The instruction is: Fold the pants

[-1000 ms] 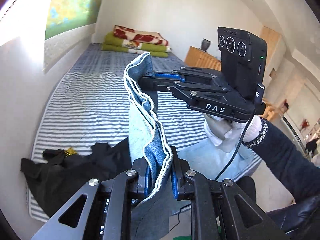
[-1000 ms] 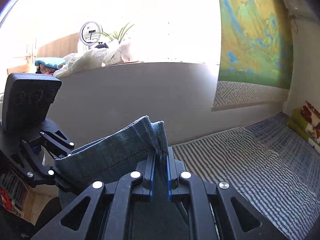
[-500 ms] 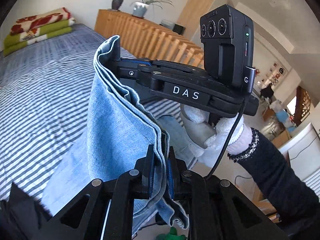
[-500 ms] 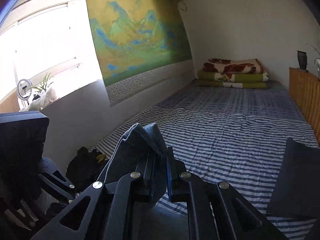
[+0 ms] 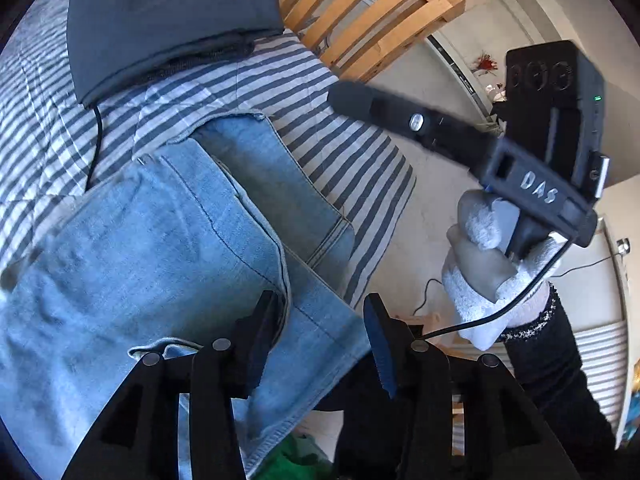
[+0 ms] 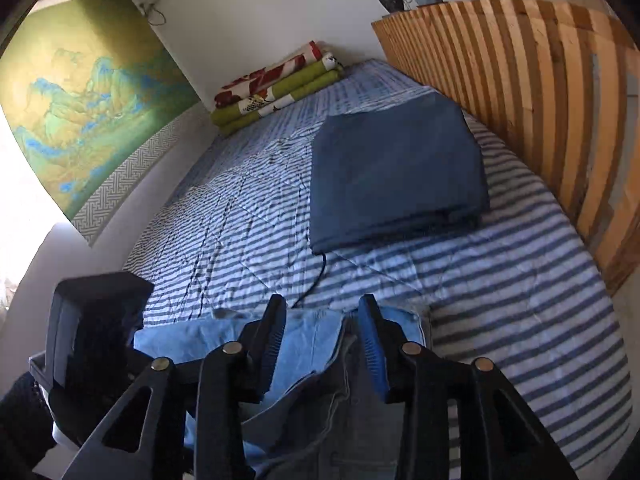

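The light blue jeans (image 5: 160,264) lie folded over on the striped bed (image 5: 352,160), near its edge, one end hanging toward the floor. My left gripper (image 5: 320,304) hovers over them, open, with nothing between its fingers. My right gripper (image 6: 322,314) is open too, just above the jeans (image 6: 304,340) and their grey inner side. In the left wrist view the right gripper (image 5: 352,100) is blurred, held by a white-gloved hand (image 5: 488,256) beyond the bed's edge. The left gripper's body (image 6: 96,320) shows at the left of the right wrist view.
A folded dark blue cloth (image 6: 396,168) lies further up the bed, with a black cable (image 6: 316,280) running out from under it. A wooden slatted rail (image 6: 520,80) lines the right side. Folded blankets (image 6: 276,84) sit at the far end.
Both grippers were shut on the jeans and held them up in the air. The jeans now lie on the bed and both grippers have opened and let go.
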Demonstrator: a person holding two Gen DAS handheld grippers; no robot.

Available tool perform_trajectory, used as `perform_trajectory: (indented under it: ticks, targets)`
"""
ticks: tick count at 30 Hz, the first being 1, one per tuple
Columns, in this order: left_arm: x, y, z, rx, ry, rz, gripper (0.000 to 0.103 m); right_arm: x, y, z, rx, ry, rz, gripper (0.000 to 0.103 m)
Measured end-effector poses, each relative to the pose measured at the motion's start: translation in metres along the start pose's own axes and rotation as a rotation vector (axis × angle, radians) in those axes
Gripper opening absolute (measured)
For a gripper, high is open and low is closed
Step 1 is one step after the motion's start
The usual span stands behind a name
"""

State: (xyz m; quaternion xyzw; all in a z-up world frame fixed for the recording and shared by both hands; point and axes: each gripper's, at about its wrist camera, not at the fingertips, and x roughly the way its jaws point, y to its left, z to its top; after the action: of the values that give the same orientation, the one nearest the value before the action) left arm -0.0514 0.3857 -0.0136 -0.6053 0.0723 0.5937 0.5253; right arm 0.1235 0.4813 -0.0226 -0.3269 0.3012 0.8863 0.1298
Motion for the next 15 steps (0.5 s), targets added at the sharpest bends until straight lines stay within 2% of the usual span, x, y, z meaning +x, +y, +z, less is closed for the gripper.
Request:
perform_trajectory:
  ticks: [3, 5, 7, 9, 11, 13, 15]
  targets:
    - [-0.04, 0.01, -0.018, 0.001, -0.066, 0.019, 0.049, 0.004, -0.014, -0.028, 0.041, 0.059, -0.018, 0.044]
    - [-0.069, 0.019, -0.04, 0.004, -0.104, 0.044, 0.056, 0.01, -0.017, -0.046, 0.069, 0.098, -0.018, 0.044]
    - [-0.093, 0.032, -0.069, -0.002, -0.144, 0.129, 0.056, 0.015, -0.015, -0.062, 0.094, 0.123, -0.01, 0.044]
    - [-0.119, 0.047, -0.108, -0.042, -0.174, 0.176, 0.057, 0.012, -0.009, -0.073, 0.094, 0.098, -0.015, 0.044]
    - [-0.131, 0.074, -0.143, -0.097, -0.206, 0.22, 0.056, 0.009, 0.007, -0.074, 0.046, 0.054, -0.052, 0.044]
    - [-0.139, 0.092, -0.181, -0.145, -0.214, 0.27, 0.056, 0.009, 0.027, -0.066, 0.003, 0.032, -0.025, 0.044]
    - [-0.139, 0.114, -0.214, -0.197, -0.214, 0.286, 0.056, 0.022, 0.045, -0.054, -0.013, 0.036, 0.0, 0.044]
